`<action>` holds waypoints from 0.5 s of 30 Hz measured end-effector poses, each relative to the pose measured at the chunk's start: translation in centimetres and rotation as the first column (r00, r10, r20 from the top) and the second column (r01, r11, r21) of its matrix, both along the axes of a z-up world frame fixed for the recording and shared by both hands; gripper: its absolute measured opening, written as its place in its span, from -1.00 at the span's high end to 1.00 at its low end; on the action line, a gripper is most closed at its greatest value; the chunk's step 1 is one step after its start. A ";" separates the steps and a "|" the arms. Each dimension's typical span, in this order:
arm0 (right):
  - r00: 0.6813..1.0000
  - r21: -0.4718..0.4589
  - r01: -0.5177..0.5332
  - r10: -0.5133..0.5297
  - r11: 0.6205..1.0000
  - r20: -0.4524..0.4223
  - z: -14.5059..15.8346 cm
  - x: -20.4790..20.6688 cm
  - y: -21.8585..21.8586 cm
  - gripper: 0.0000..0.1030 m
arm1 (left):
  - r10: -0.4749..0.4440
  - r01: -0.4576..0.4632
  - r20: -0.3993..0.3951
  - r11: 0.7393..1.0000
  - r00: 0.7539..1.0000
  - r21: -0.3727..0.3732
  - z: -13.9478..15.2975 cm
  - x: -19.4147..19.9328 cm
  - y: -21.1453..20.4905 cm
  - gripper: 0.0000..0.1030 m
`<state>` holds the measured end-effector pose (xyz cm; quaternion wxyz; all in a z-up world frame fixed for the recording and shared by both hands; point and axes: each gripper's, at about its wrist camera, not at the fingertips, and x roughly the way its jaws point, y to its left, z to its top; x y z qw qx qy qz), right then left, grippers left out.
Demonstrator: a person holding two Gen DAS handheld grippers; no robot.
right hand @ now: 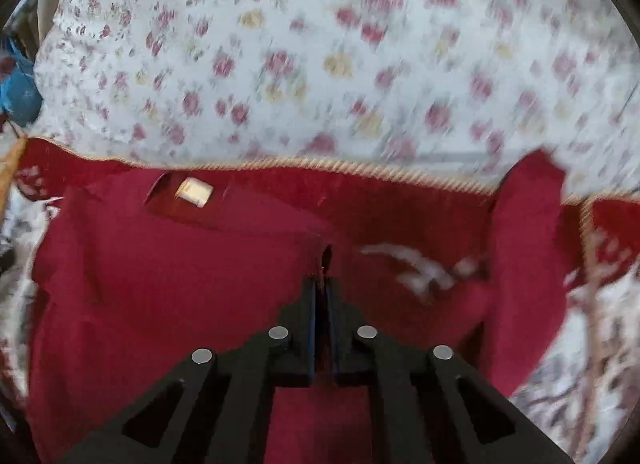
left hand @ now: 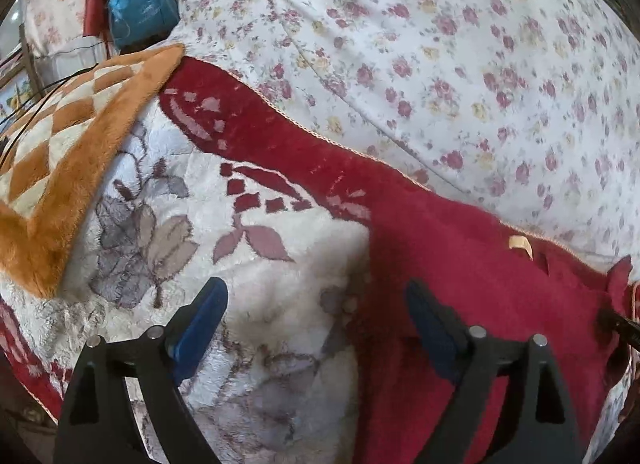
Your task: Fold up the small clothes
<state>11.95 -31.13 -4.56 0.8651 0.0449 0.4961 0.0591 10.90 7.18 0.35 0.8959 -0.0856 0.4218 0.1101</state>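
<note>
A small dark red garment (right hand: 168,284) with a cream neck label (right hand: 194,191) lies on a red and white plush blanket (right hand: 400,199). My right gripper (right hand: 322,284) is shut on a fold of the garment near its middle. One sleeve (right hand: 528,248) stands up at the right. In the left wrist view the garment (left hand: 460,284) lies at the right, label (left hand: 520,244) visible. My left gripper (left hand: 316,304) is open and empty, above the blanket (left hand: 248,264) at the garment's left edge.
A floral white bedsheet (left hand: 440,43) covers the bed beyond the blanket. An orange checkered plush blanket (left hand: 60,151) lies at the left. A blue bag (left hand: 140,7) sits at the far back left.
</note>
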 end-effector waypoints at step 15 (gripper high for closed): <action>1.000 -0.025 0.011 -0.011 1.000 -0.008 -3.2 1.6 1.7 0.03 | -0.079 0.085 -0.138 0.996 0.987 0.036 -5.1 2.9 -4.0 -0.85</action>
